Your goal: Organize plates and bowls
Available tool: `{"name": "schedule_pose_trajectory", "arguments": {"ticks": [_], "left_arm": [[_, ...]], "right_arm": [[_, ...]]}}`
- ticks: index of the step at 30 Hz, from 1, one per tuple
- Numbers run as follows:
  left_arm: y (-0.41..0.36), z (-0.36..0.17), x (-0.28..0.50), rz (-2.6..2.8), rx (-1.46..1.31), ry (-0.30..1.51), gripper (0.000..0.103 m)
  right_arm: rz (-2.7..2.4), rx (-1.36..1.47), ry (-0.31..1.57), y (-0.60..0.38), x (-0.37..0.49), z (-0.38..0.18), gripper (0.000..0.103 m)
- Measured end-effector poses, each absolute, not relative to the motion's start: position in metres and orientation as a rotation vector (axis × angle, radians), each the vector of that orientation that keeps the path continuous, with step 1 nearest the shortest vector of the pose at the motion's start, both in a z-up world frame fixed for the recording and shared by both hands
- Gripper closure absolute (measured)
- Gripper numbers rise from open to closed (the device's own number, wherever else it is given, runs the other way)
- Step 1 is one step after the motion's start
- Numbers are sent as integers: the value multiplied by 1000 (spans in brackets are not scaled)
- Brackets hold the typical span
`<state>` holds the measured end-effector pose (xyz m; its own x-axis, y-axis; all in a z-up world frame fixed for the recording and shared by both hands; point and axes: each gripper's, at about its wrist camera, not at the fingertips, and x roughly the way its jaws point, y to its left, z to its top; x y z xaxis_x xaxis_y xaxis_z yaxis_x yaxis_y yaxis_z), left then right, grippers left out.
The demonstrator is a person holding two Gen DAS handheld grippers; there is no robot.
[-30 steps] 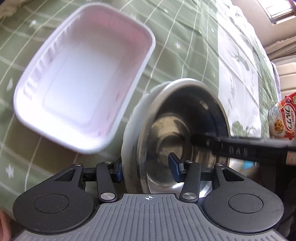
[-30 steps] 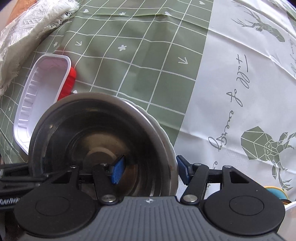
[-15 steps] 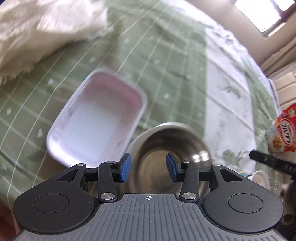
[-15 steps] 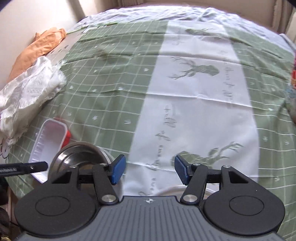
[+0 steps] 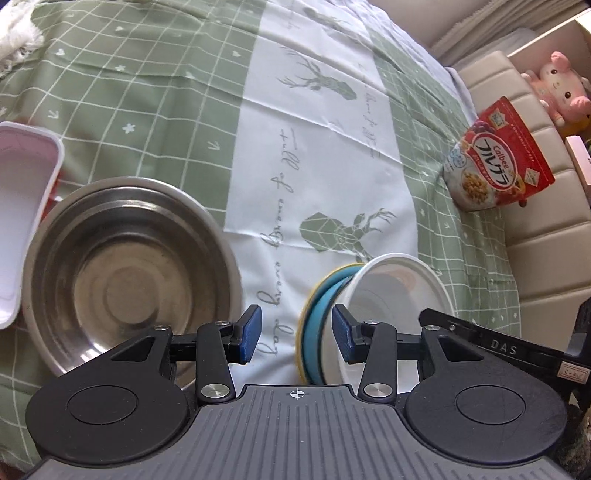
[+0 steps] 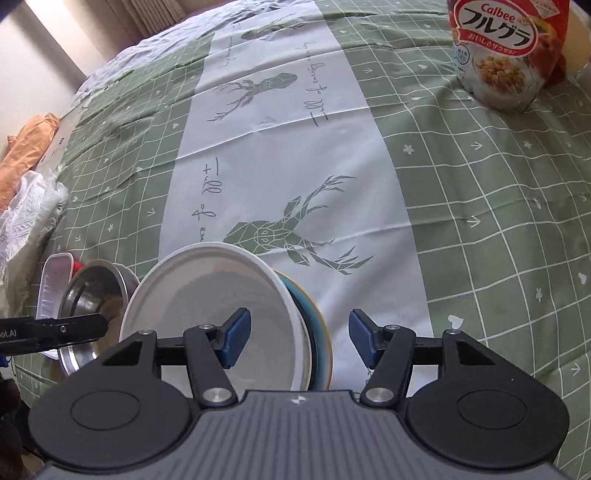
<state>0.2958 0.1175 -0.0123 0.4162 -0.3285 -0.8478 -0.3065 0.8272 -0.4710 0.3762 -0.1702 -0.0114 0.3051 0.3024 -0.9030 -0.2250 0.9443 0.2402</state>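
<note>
A home, by the look of it, a lived-in room: a green checked tablecloth (image 5: 155,96) with deer prints covers the table, a bag of cereal (image 5: 495,158) stands at its edge, a pink plush toy (image 5: 557,85) sits on a shelf behind, beige cushions (image 5: 535,229) run alongside, curtains (image 6: 144,14) hang by the wall

**Open cloth beyond the white bowl**

Past the white bowl (image 6: 218,306), the tabletop (image 6: 280,155) lies bare up to the cereal bag (image 6: 502,55). Left of the bowl, the steel bowl (image 5: 125,273) and white tray (image 5: 18,229) crowd the near edge.
</note>
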Motion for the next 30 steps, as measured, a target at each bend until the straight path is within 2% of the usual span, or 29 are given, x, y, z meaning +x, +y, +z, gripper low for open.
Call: {"name": "schedule_pose_trajectory", "arguments": {"ticks": [6, 12, 15, 17, 18, 21, 24, 28, 30], "left_arm": [[121, -16, 290, -45, -688, 1214, 58], [76, -22, 311, -54, -486, 1215, 57], [69, -32, 315, -22, -411, 1249, 49], [69, -40, 320, -33, -431, 1279, 50], [70, -45, 322, -46, -458, 1295, 54], [75, -62, 332, -101, -605, 1359, 55], [73, -68, 341, -107, -622, 1379, 55], [66, -69, 354, -157, -587, 1418, 43], [67, -69, 357, -182, -580, 1442, 41]], "right_arm": [[293, 95, 1271, -175, 381, -38, 42], [305, 109, 1312, -176, 386, -63, 42], [341, 179, 1361, -177, 386, -78, 42], [371, 210, 1376, -177, 386, -82, 42], [386, 216, 1383, -177, 386, -84, 42], [414, 244, 1416, -175, 385, -89, 44], [432, 254, 1424, -172, 383, -88, 48], [416, 273, 1414, -168, 381, -86, 47], [421, 254, 1396, -165, 378, -83, 46]]}}
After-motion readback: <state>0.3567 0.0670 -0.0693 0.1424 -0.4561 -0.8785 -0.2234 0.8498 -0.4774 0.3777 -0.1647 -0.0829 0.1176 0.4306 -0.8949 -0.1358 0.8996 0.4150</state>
